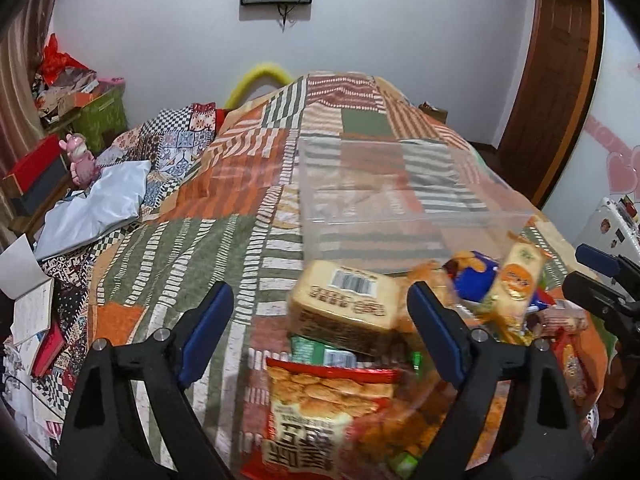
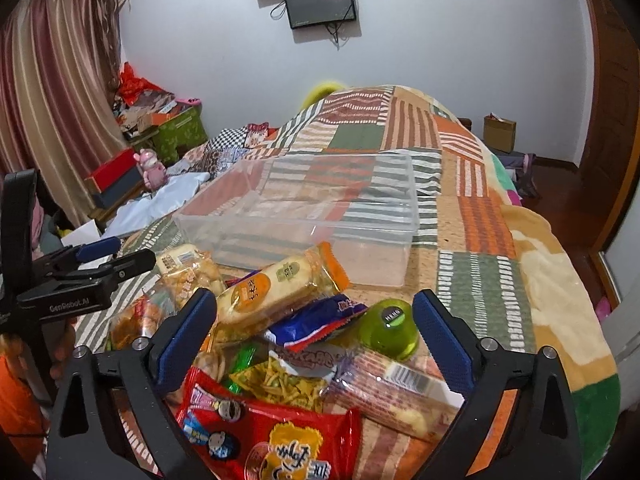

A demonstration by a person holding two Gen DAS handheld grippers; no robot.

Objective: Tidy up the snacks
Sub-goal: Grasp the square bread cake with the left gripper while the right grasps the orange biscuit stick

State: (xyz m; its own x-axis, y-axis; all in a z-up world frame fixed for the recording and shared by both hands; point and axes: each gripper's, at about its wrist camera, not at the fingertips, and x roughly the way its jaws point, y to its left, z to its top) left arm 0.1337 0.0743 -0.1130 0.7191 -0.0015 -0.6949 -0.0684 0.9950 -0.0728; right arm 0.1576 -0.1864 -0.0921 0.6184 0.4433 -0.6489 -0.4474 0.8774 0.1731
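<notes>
Nothing's in the clear plastic bin (image 2: 360,216) yet. Left gripper (image 1: 320,316) and right gripper (image 2: 316,332) hover wide, empty, over the snack pile (image 2: 280,320); next, they pick one packet.

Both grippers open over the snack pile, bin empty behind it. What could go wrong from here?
1. The snacks overlap in a loose heap: the left gripper hangs over the tan pack, which rests on other packs, so closing may drag neighbours or catch two.
2. The green cup is round and sits by the right gripper; a nudge could roll it off the blanket.
3. The clear bin sits on soft bedding and may shift when loaded.
</notes>
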